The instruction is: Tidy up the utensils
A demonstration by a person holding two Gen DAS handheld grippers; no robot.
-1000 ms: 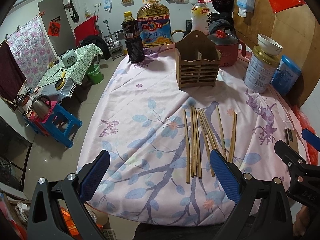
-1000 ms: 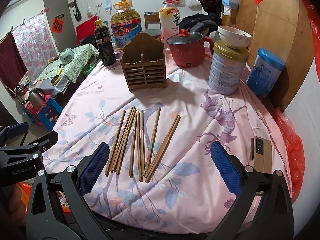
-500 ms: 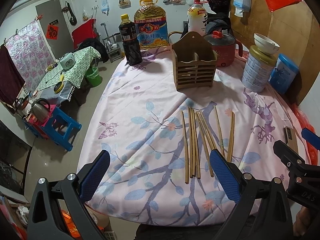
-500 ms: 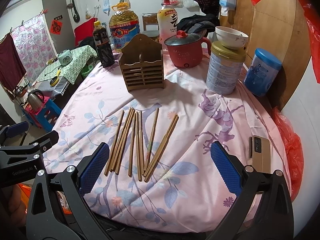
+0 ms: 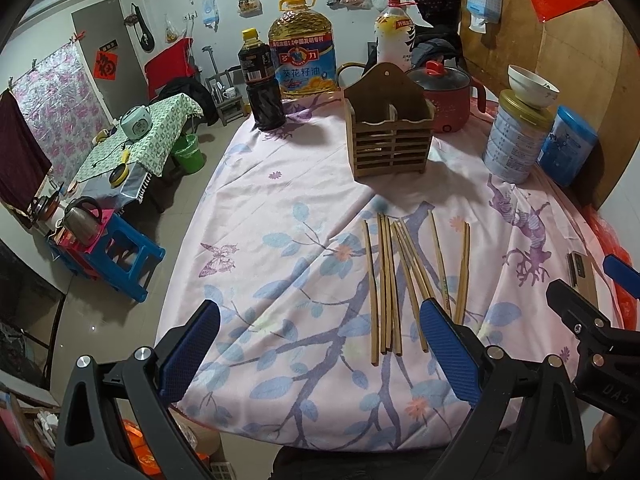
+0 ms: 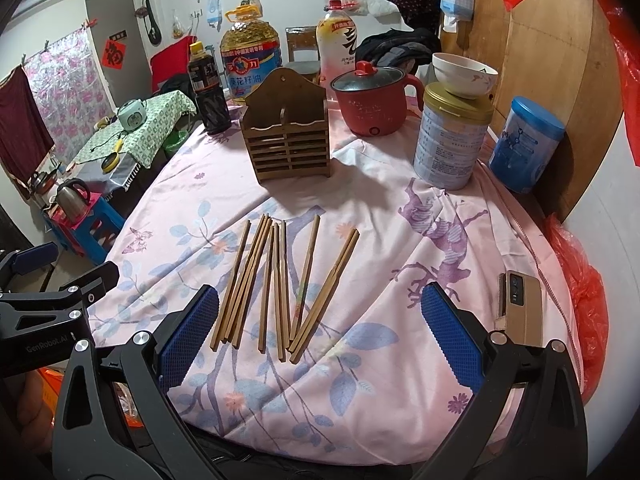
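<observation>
I held both grippers, left (image 5: pixel 320 344) and right (image 6: pixel 320 332), above the near edge of the worktop (image 6: pixel 400 380) with fingers spread wide and empty. The chopsticks (image 6: pixel 280 280) lay loose on the cloth, short of the empty wooden holder (image 6: pixel 290 148).

On the big oil bottle (image 5: pixel 302 46) I read "多力" and "葵花籽油". My left gripper (image 6: pixel 44 334) carries "GenRobot.AI". The red paper on the door (image 6: pixel 112 53) shows "福".
</observation>
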